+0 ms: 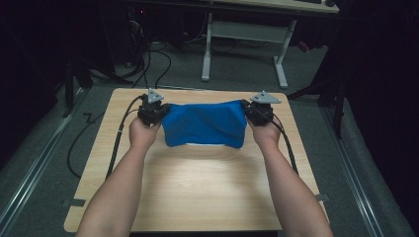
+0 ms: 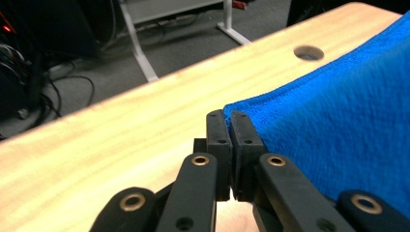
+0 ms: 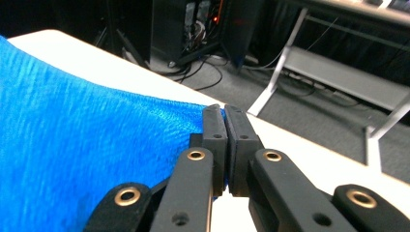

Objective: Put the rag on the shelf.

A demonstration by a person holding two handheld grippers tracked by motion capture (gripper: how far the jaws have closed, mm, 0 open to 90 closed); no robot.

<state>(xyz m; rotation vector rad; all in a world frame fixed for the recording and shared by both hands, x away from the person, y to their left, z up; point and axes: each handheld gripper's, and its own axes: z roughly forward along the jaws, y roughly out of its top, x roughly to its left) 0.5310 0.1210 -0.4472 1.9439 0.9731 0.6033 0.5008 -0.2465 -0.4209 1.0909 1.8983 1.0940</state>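
Note:
A blue towel (image 1: 205, 124) hangs stretched between my two grippers over the far half of the wooden table (image 1: 197, 187). My left gripper (image 1: 157, 111) is shut on the towel's left corner. In the left gripper view the jaws of the left gripper (image 2: 231, 124) pinch the edge of the blue towel (image 2: 338, 125). My right gripper (image 1: 253, 112) is shut on the right corner. The right gripper view shows the right gripper (image 3: 225, 120) clamped on the blue towel (image 3: 72, 145), which spreads to its left. The towel's lower edge sags toward the tabletop.
A round hole (image 2: 308, 52) is cut in the tabletop near a far corner. Beyond the table stand a white desk frame (image 1: 244, 34), cables on the grey floor and dark equipment. Black cables (image 1: 118, 138) trail from both grippers along the table's sides.

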